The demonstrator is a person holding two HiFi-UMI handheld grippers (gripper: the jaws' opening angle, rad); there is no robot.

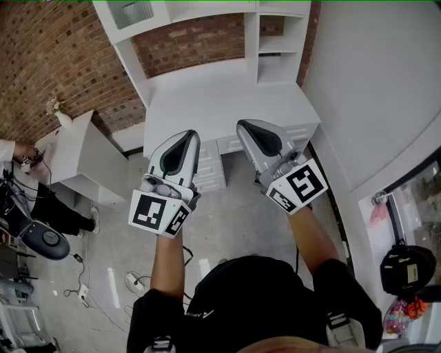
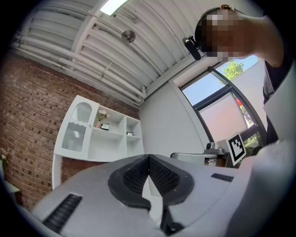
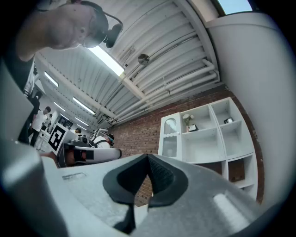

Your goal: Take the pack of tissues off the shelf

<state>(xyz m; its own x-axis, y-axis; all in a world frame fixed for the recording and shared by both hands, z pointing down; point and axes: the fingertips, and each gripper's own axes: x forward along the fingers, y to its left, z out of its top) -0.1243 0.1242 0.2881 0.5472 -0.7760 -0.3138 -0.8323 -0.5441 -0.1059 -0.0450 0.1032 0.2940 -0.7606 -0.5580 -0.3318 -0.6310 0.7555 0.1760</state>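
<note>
While both tools hang in front of the person, nothing is held. On the left tool (image 1: 185,138) the pads meet with nothing between them; the right tool (image 1: 248,127) is the same.

The shelf unit (image 1: 252,41) stands at the far edge of the white tabletop (image 1: 220,103), against the brick wall (image 1: 62,62). It has a glass door (image 1: 134,12) on its left and open compartments on its right.

I cannot make out the tissue pack for certain. The compartments hold a vase of flowers (image 3: 187,119) and a small dark item (image 3: 228,120) one compartment over, too small to name. The pack's long axis is unreadable.

Judgement: the open compartments lie ahead and up, nearer the right tool, so the reach goes forward over the tabletop.

Room to move: the tabletop is bare. The white wall (image 1: 372,83) crowds the unit's right side, and the dividers narrow the way in.
</note>
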